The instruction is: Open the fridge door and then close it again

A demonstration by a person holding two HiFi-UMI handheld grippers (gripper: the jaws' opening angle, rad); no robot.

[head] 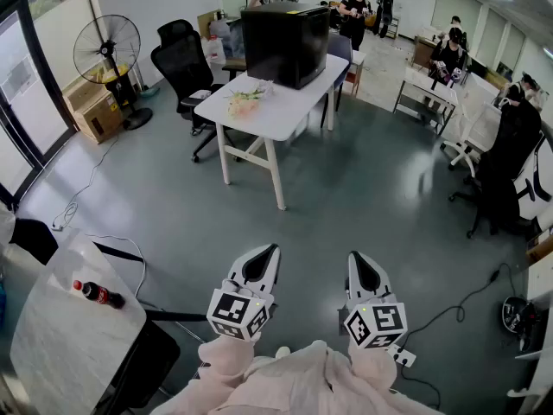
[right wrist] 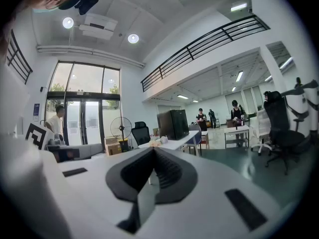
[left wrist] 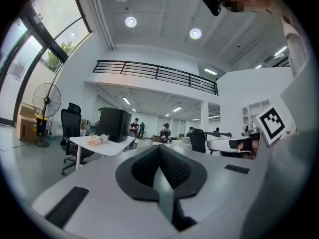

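Observation:
The fridge (head: 283, 43) is a small black box standing on a white table (head: 285, 115) across the room, its door closed; it also shows far off as the fridge (left wrist: 113, 124) and the fridge (right wrist: 173, 124) in the two gripper views. Both grippers are held level low in the head view, well short of the table. My left gripper (head: 269, 252) is shut with nothing between its jaws, and its black pads meet in the left gripper view (left wrist: 160, 149). My right gripper (head: 355, 258) beside it is also shut and empty (right wrist: 153, 150).
A pale bunch of flowers (head: 244, 100) lies on the table in front of the fridge. A black office chair (head: 183, 59) and a standing fan (head: 107, 50) are to the left. A cola bottle (head: 98, 294) lies on a near table (head: 52, 344). Chairs, desks and people fill the right.

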